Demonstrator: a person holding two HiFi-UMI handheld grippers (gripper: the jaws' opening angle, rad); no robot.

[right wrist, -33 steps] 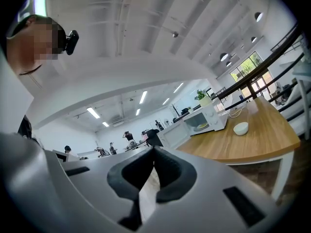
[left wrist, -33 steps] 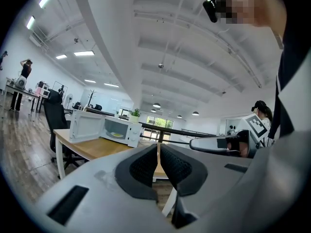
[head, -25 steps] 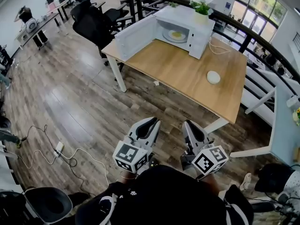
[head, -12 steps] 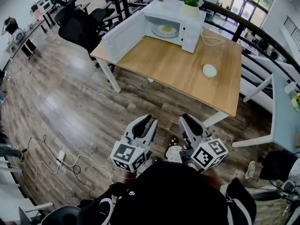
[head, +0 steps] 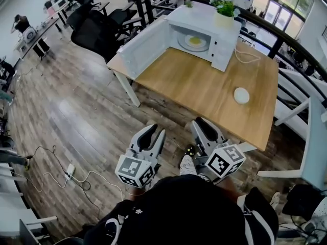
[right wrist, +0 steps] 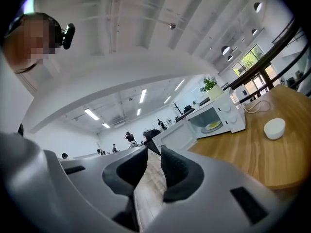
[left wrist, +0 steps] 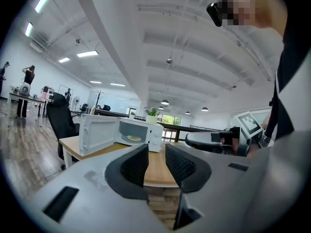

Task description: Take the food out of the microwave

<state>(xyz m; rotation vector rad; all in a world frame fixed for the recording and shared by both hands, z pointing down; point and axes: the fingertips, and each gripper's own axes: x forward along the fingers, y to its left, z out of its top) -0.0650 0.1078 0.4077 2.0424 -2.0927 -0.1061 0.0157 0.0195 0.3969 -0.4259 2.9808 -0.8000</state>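
Left gripper (head: 156, 130) jaws just opening, empty; right gripper (head: 200, 122) seemingly slightly apart, empty; microwave (head: 202, 15) nearer; food (head: 194, 40) unreached.

Bright, even light: daylight from windows (head: 273, 9) at top right, strip lights (left wrist: 87, 54) on the ceiling, faint sheen on the surface (head: 204, 86), soft shadows only. Heavy fisheye bend at the edges, black corners in both gripper views. Left tongs (left wrist: 155, 152) and right tongs (right wrist: 153, 154) close up and blurred, background sharper
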